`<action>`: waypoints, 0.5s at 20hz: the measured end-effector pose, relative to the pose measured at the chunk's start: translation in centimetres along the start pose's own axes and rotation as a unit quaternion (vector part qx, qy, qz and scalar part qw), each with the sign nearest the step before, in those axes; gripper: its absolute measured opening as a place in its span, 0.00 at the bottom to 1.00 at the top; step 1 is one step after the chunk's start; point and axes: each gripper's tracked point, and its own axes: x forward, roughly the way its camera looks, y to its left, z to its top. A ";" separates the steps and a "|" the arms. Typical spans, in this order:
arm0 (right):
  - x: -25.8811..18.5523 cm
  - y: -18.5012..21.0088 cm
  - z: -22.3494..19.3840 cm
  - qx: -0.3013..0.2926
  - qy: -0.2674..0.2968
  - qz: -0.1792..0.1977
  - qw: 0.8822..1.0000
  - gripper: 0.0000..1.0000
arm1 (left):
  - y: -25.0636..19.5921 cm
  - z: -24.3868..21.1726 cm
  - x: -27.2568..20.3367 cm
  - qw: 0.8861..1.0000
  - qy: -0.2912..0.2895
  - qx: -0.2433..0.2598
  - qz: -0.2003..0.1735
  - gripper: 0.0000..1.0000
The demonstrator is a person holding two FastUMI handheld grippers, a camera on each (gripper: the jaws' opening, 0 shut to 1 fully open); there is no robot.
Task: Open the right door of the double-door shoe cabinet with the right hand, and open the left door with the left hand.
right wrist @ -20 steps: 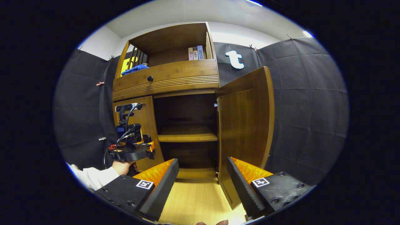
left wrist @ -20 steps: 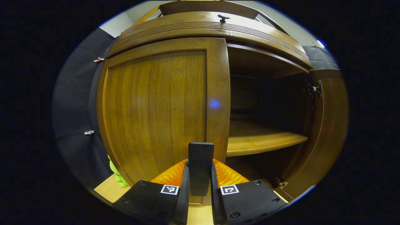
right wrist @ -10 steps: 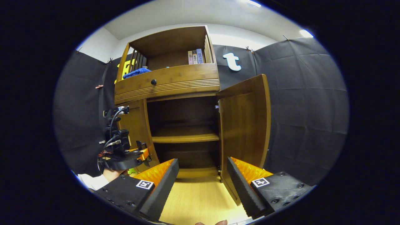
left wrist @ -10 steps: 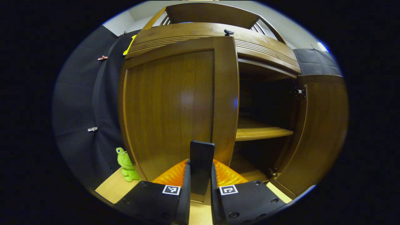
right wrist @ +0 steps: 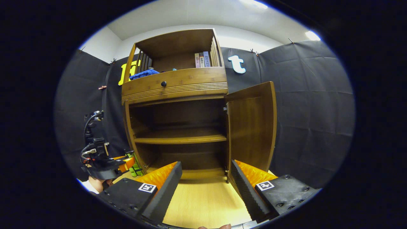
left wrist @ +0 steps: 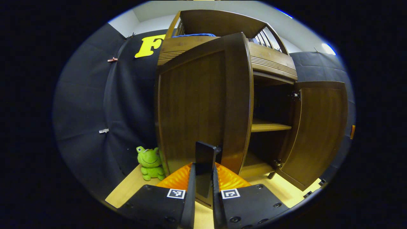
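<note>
Left claw (left wrist: 203, 187) clamped narrow on black handle (left wrist: 205, 159) of left door (left wrist: 197, 108), door swung well out. Risk: handle slipping free, or door striking green frog toy (left wrist: 149, 162) just beside. Right claw (right wrist: 206, 184) wide, empty; right door (right wrist: 252, 127) beyond stands open.

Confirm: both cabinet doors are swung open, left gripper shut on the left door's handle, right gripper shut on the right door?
Not quite. The right gripper is open and holds nothing, clear of the right door, as the right gripper view shows. The left gripper does clamp the left door's handle.
</note>
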 end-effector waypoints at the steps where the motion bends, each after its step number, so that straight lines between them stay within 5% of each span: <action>1: -0.3 0.3 -0.1 -0.002 0.001 0.000 1.000 0.98 | 0.8 0.0 -0.4 1.000 0.001 -0.001 0.003 0.26; 10: -1.0 2.2 -0.6 -0.007 -0.003 -0.005 1.000 0.98 | 7.1 -0.3 -4.0 0.999 -0.003 -0.025 0.032 0.16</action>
